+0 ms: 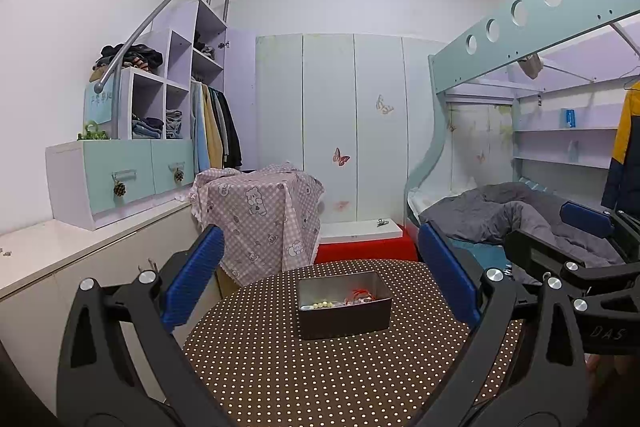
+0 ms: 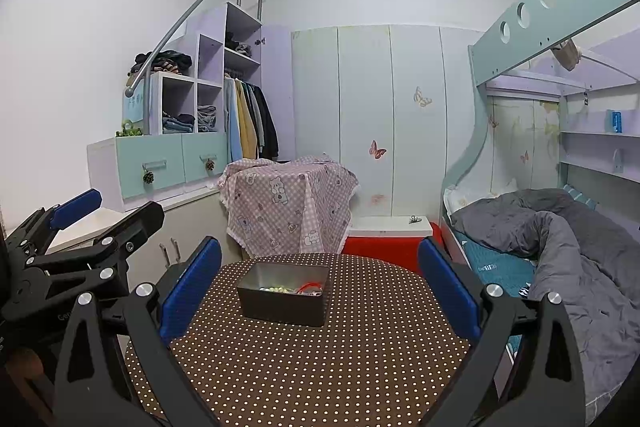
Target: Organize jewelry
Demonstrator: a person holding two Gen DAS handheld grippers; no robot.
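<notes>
Nearest the cameras, the left hand-held gripper (image 1: 320, 275) and the right hand-held gripper (image 2: 320, 279) both hang released above the near part of the round polka-dot worktop (image 1: 320, 379), jaws spread wide and grasping nothing. Past their fingertips a metal tin (image 1: 344, 305) sits on the worktop, with pale beads (image 1: 320, 305) and red jewelry (image 1: 362, 294) inside. Behind stand a checked-cloth-covered stand (image 1: 264, 215), a bunk bed (image 2: 560, 227) and a wardrobe (image 1: 352, 115).
</notes>
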